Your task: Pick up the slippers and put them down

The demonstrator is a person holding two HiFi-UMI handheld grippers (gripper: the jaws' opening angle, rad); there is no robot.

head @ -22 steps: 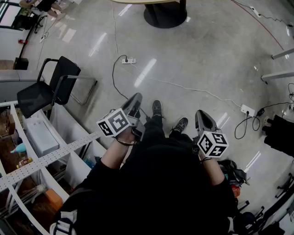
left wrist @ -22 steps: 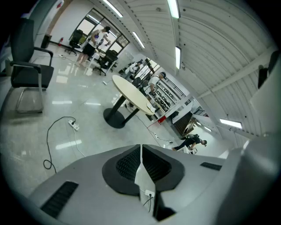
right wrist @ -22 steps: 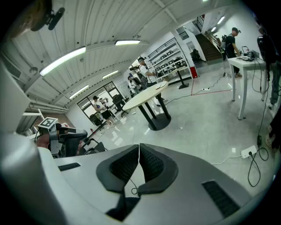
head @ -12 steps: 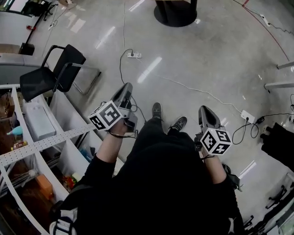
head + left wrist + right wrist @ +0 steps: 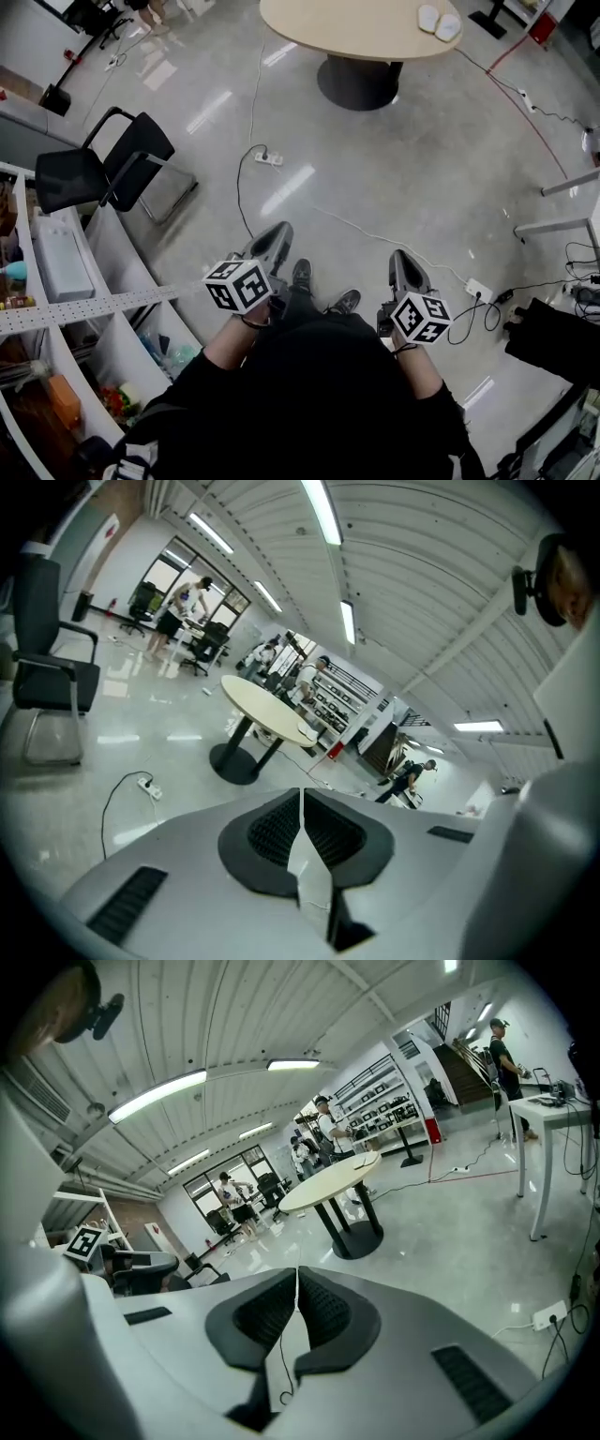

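Observation:
Two white slippers (image 5: pixel 438 21) lie side by side on the far right part of a round beige table (image 5: pixel 356 28), well ahead of both grippers. In the left gripper view the table (image 5: pixel 262 705) shows with something white (image 5: pixel 307 733) at its right edge. My left gripper (image 5: pixel 278 232) is held in front of the person's body, shut and empty. My right gripper (image 5: pixel 400 262) is beside it, also shut with nothing between its jaws. The right gripper view shows the table (image 5: pixel 328 1180) far off across the floor.
A black chair (image 5: pixel 103 169) stands at the left, by white shelving (image 5: pixel 66 300) with bottles and boxes. A power strip (image 5: pixel 268 157) and cables cross the grey floor. White table legs (image 5: pixel 558 202) and black bags (image 5: pixel 553 342) are at the right. People stand in the background (image 5: pixel 183 607).
The head view has tilted up: the round table top and the slippers have come into sight. Both grippers stay shut in front of the body, the left one slightly further right.

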